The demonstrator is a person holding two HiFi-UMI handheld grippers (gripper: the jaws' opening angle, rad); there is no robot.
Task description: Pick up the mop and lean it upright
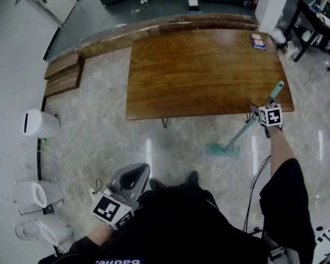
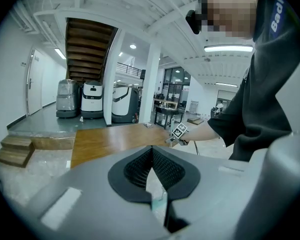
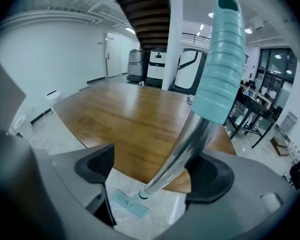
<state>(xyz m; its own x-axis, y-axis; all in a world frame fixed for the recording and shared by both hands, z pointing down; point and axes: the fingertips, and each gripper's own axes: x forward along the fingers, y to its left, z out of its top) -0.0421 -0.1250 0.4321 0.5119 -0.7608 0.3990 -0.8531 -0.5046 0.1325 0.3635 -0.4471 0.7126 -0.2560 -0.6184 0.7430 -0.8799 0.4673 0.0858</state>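
Close in by your body, your left gripper point(image 1: 136, 172) sits low with its jaws pressed together, pad against pad, and nothing between them. Out at arm's length, your right gripper point(image 1: 262, 112) has its jaws spread wide, and the mop point(image 3: 189, 140) runs through the gap. Its silver shaft point(image 3: 176, 160) passes just beside the right-hand pad, while the left-hand pad stands well clear of it. You cannot tell whether the shaft touches that right pad, but the jaws are not clamped on it.

Above the jaws the ribbed teal grip point(image 3: 221, 59) rises up and away from you. Below them the shaft slopes down to the flat teal mop head point(image 3: 128, 203), which lies on the marbled floor point(image 1: 99, 142) just short of the bench's near edge. From your head view the mop stands tilted – head on the floor towards you, grip end up at the near right corner of the wooden bench point(image 1: 198, 70).

Farther off, a small packet point(image 1: 258, 41) lies at the bench's far right corner, and a white bin point(image 1: 41, 124) stands by the wall on your left
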